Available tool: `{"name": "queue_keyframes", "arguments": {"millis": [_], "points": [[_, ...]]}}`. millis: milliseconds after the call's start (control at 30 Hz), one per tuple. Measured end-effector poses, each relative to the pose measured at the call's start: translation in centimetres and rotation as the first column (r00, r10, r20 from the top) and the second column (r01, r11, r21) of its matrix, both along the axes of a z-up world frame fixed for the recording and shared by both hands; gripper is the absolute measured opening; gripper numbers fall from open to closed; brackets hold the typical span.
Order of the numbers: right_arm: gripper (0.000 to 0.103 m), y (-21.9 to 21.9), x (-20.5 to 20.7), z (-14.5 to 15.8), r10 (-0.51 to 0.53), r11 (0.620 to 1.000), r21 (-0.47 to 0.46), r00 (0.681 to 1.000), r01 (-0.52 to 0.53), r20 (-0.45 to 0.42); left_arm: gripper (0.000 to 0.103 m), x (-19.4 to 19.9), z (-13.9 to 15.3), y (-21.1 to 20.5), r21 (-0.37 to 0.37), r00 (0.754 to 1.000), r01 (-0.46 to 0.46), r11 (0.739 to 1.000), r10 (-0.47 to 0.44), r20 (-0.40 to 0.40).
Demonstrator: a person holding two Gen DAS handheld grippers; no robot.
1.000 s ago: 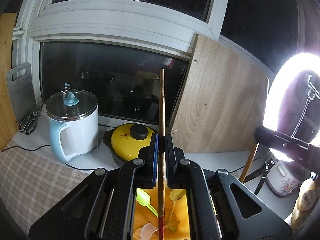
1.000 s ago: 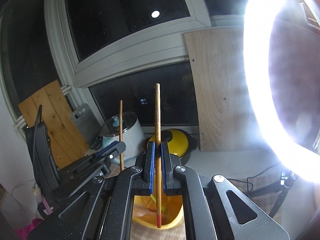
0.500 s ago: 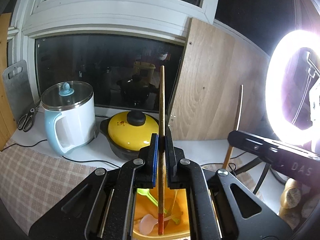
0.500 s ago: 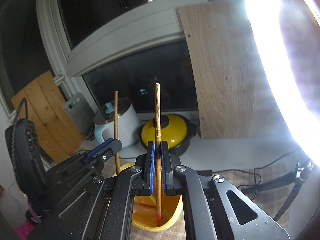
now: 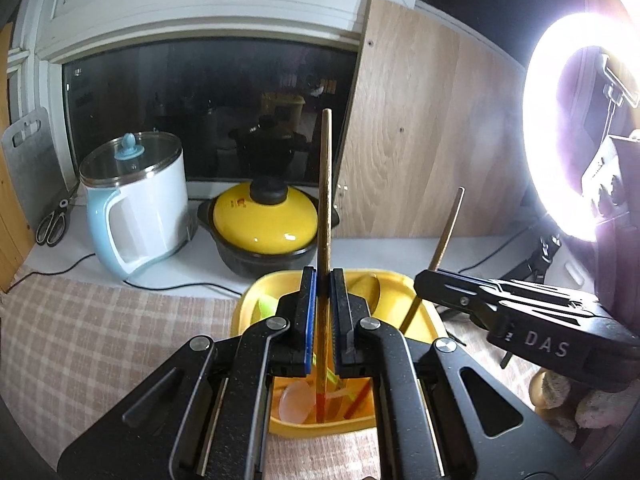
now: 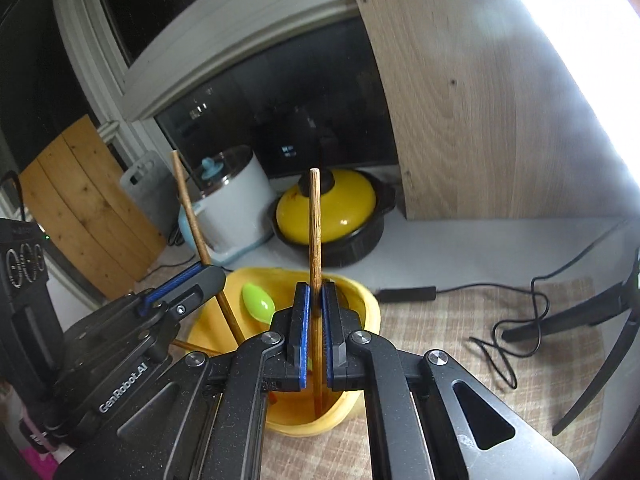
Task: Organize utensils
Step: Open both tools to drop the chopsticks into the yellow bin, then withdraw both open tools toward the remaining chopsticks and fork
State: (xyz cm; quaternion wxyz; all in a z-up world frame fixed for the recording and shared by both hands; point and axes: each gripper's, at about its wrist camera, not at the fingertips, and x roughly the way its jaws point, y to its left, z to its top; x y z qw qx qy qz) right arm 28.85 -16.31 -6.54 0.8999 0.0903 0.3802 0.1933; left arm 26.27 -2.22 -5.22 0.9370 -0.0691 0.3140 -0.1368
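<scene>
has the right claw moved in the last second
Yes. In the left wrist view the right claw and its chopstick have come in from the right edge toward the yellow tray, crossing in front of the fixed wood panel.

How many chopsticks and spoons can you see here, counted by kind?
Chopsticks: 3 (left-held chopstick in the left gripper, right-held chopstick in the right gripper, loose chopstick in the yellow tray)
Spoons: 3 (green spoon, yellow spoon, pale pink spoon)
Total: 6
</scene>
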Motion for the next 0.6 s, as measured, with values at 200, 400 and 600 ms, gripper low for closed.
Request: {"name": "queue_keyframes", "arguments": {"millis": [200, 400, 600], "points": [[0.005, 0.1, 0.0, -0.4, -0.002, 1.000, -0.009, 1.000, 0.002, -0.017, 0.004, -0.6, -0.2, 0.0, -0.008, 1.000, 0.006, 1.000, -0.006, -0.018], [0.007, -0.2, -0.4, -0.3, -0.009, 1.000, -0.014, 1.000, 0.008, -0.029, 0.004, -1.3, 0.0, 0.4, -0.001, 1.000, -0.001, 1.000, 0.001, -0.020], [0.020, -0.4, -1.4, 0.2, -0.011, 1.000, -0.021, 1.000, 0.011, -0.014, 0.005, -2.8, 0.5, 1.3, -0.010, 1.000, -0.013, 1.000, 0.013, -0.016]]}}
